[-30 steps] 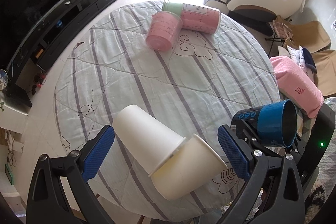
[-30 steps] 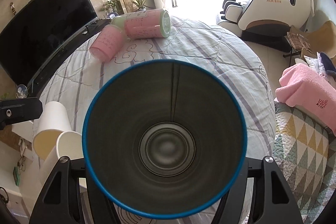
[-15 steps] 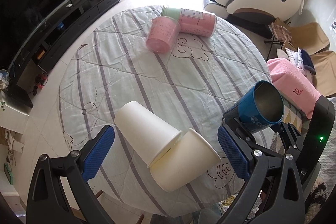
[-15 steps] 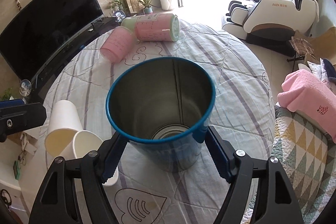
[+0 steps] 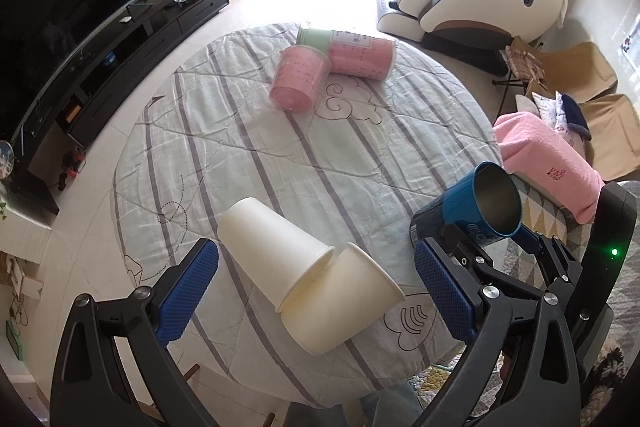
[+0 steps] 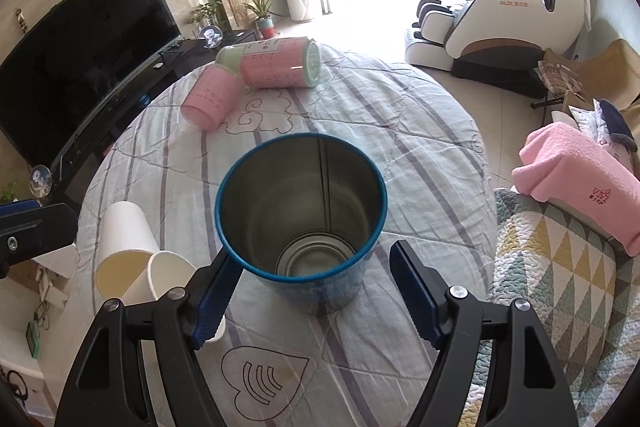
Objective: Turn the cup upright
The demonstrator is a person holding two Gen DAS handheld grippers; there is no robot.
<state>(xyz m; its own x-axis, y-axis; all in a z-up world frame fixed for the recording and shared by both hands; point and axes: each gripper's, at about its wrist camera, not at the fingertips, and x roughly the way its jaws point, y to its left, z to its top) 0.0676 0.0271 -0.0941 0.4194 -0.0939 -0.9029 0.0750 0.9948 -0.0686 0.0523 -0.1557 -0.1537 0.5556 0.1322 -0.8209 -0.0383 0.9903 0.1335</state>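
Observation:
A blue metal cup (image 6: 300,223) stands upright on the striped tablecloth, mouth up, between the fingers of my right gripper (image 6: 316,291). The jaws are open, with a gap on the right side of the cup. The cup also shows in the left wrist view (image 5: 476,211), near the table's right edge. My left gripper (image 5: 316,291) is open and empty, hovering over two white paper cups (image 5: 276,247) that lie on their sides. A pink cup (image 5: 298,79) and a pink-and-green cup (image 5: 352,53) lie on their sides at the far side.
The round table (image 5: 256,155) has a striped cloth. A pink towel (image 6: 580,179) lies on a quilted seat to the right. A TV stand (image 5: 96,67) is at the left, and a massage chair (image 5: 480,7) is behind.
My right gripper tilted the blue cup from lying to upright, set it on the cloth, and opened its jaws. The left gripper stayed open above the white cups.

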